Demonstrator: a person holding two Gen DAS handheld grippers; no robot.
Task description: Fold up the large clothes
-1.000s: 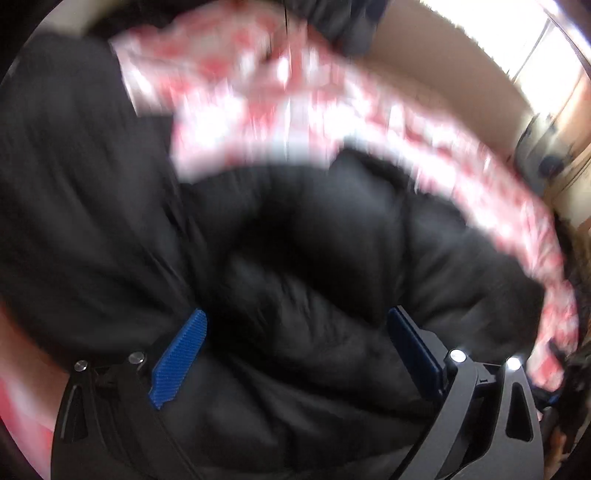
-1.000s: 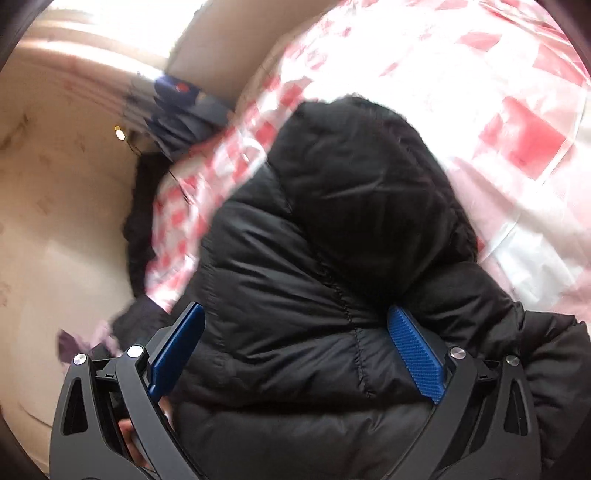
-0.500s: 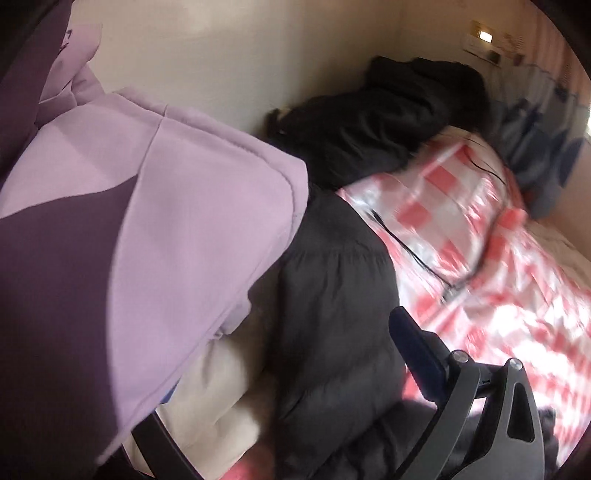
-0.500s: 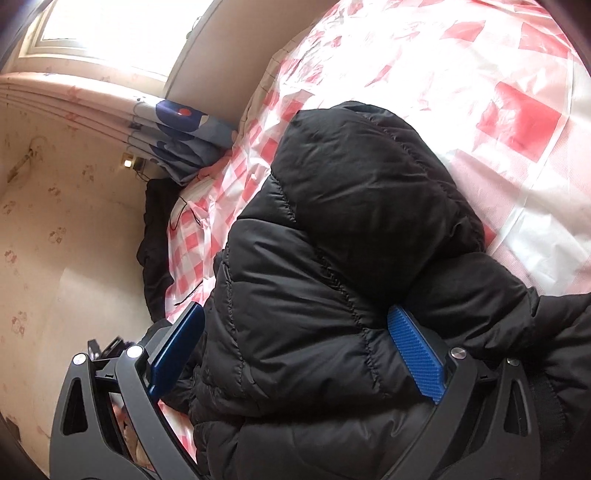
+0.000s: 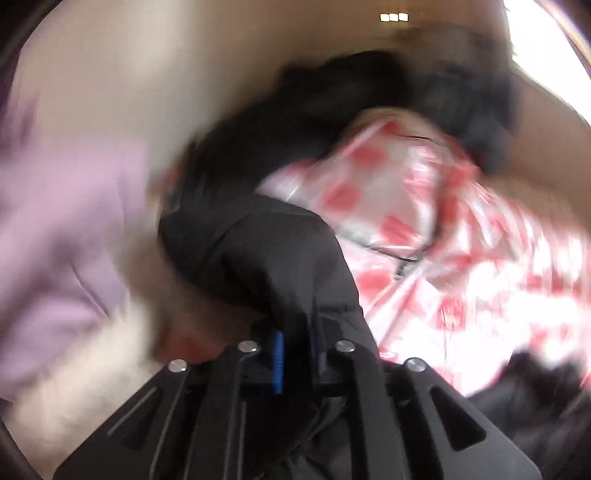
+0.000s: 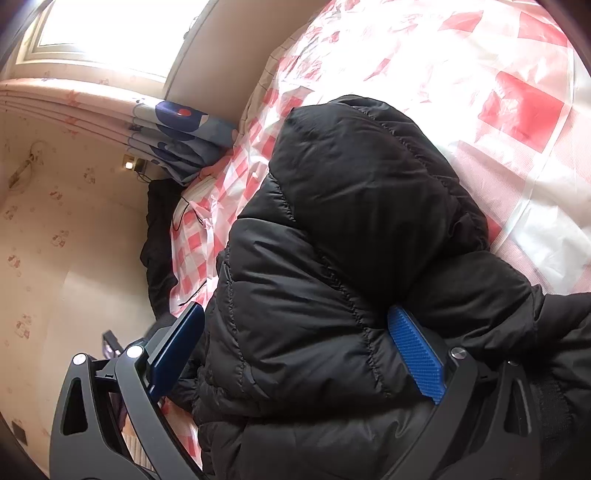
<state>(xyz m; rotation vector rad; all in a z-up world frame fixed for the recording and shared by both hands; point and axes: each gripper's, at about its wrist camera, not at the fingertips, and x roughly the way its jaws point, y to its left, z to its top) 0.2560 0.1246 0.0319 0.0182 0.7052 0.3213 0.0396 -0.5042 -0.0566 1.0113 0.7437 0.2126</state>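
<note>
A black puffer jacket (image 6: 351, 221) lies bunched on a bed covered with a red-and-white checked sheet (image 6: 498, 92). My right gripper (image 6: 295, 312) is open, its blue fingers (image 6: 417, 354) straddling the jacket's quilted bulk. In the blurred left wrist view, my left gripper (image 5: 295, 347) is shut, and a fold of the black jacket (image 5: 266, 258) rises from between its blue pads (image 5: 277, 360). The checked sheet (image 5: 388, 192) shows beyond that fold.
A person's purple sleeve (image 5: 62, 206) fills the left of the left wrist view. More dark clothes (image 5: 332, 92) are heaped against the wall at the bed's far end. A patterned curtain (image 6: 184, 133) hangs under a bright window (image 6: 110, 33). A thin cable (image 6: 192, 214) crosses the sheet.
My left gripper was open over the jacket, swung round past the purple sleeve, and has now closed on a jacket fold. The right gripper has stayed put, still open.
</note>
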